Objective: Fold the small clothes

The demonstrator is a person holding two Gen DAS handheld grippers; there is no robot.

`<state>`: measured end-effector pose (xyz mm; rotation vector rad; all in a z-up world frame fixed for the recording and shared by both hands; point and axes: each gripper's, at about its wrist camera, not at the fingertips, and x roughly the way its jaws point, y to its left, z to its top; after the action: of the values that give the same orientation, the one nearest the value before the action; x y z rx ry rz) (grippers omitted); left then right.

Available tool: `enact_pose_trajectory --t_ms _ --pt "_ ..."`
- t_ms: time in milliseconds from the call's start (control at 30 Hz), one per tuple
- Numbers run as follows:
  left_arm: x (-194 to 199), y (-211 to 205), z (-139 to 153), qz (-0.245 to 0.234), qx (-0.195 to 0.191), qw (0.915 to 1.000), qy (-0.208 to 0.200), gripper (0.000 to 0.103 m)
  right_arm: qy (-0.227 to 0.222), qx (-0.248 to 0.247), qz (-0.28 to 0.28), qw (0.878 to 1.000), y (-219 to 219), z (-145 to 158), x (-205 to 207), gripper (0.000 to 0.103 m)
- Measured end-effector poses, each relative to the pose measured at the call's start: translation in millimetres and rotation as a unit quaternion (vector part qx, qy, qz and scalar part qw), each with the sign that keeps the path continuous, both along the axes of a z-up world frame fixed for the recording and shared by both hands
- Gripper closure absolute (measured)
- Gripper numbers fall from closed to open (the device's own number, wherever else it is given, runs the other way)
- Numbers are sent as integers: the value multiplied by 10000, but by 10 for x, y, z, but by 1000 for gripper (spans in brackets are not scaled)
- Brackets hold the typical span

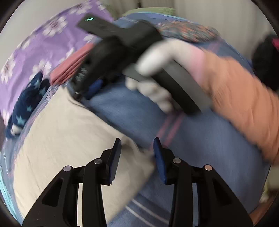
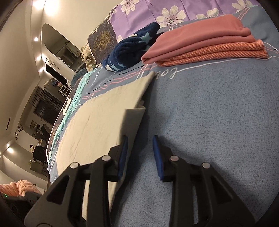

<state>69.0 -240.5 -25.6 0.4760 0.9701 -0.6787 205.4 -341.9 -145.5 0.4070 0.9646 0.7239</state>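
A beige garment [image 1: 57, 139] lies flat on the blue bedspread [image 1: 200, 157]; it also shows in the right wrist view [image 2: 97, 122] with its near edge folded over. My left gripper [image 1: 137, 153] is open just above the garment's right edge. My right gripper [image 2: 139, 152] is open and empty, its left finger over the garment's folded edge. In the left wrist view the right gripper [image 1: 90, 89] reaches in from the right at the garment's far corner, held by a white-gloved hand [image 1: 157, 66].
A stack of folded pink and orange clothes [image 2: 205, 43] sits further back on the bedspread [image 2: 218, 122], also shown in the left wrist view [image 1: 69, 66]. A dark blue star-patterned garment [image 2: 129, 52] lies beside it. A purple floral pillow [image 2: 157, 12] is behind.
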Motion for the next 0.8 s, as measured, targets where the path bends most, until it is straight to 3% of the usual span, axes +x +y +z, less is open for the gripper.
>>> enact_pose_trajectory --t_ms 100,200,267,333,433,600,800 --pt "204 -70 -27 392 201 9990 110 64 -21 -11 7 10000 1 -3 -13 73" --pt "233 -122 -122 491 644 9966 -152 64 -32 17 4 10000 -13 -3 -33 73" --pt "214 -70 -99 549 579 9967 -129 67 -35 36 6 10000 -16 -4 -44 73" --pt "222 65 -33 692 350 9970 41 83 -25 61 11 10000 -19 -7 -36 73" --pt "282 299 52 1037 153 9943 214 95 -3 110 18 9999 -36 -14 -24 73" --pt "393 601 38 1439 -151 9873 651 95 -12 107 26 9999 -47 -14 -34 73" --pt "311 470 -36 1153 -5 9916 590 94 -5 120 26 9999 -44 -13 -37 72"
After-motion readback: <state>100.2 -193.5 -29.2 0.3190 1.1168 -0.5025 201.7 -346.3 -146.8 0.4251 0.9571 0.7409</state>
